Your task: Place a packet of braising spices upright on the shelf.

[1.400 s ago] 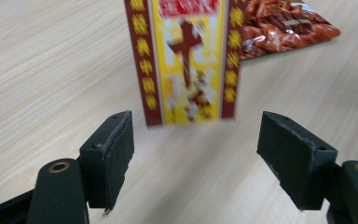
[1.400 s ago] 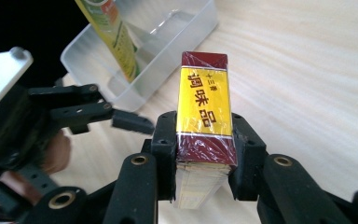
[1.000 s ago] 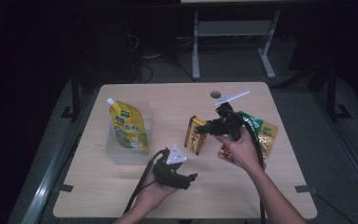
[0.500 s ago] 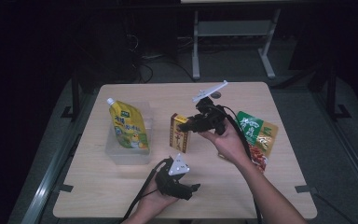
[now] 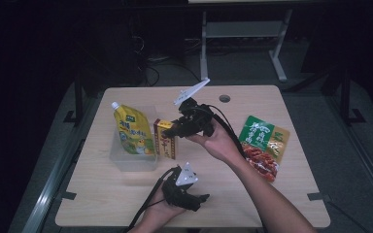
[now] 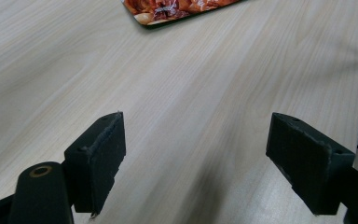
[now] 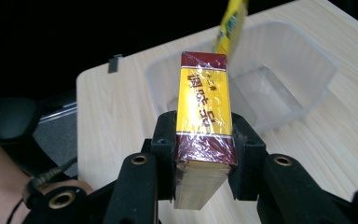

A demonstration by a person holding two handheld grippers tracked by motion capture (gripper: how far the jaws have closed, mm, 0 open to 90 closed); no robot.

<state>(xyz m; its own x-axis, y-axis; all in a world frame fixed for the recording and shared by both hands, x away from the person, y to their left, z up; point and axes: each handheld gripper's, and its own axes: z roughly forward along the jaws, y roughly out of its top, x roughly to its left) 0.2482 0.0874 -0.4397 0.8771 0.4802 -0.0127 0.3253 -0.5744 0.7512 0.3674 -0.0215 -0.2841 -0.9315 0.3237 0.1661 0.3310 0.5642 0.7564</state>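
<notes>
Between right gripper (image 7: pixel 200 154) pads (close up): wrapped box (image 7: pixel 204 109).

This looks like a lab or recording room rather than a home. A plain light-wood desk (image 5: pixel 272 194) stands alone on grey carpet floor (image 5: pixel 349 145), lit from above while everything around it lies in darkness. Beyond the right hand-held gripper (image 5: pixel 175 130), past the far edge of the desk, cables (image 5: pixel 160 68) lie loose on the floor beside the white metal frame (image 5: pixel 243 34) of another piece of furniture. Each hand-held gripper trails a black cable, and a few packaged foods lie on the desk like test props.
</notes>
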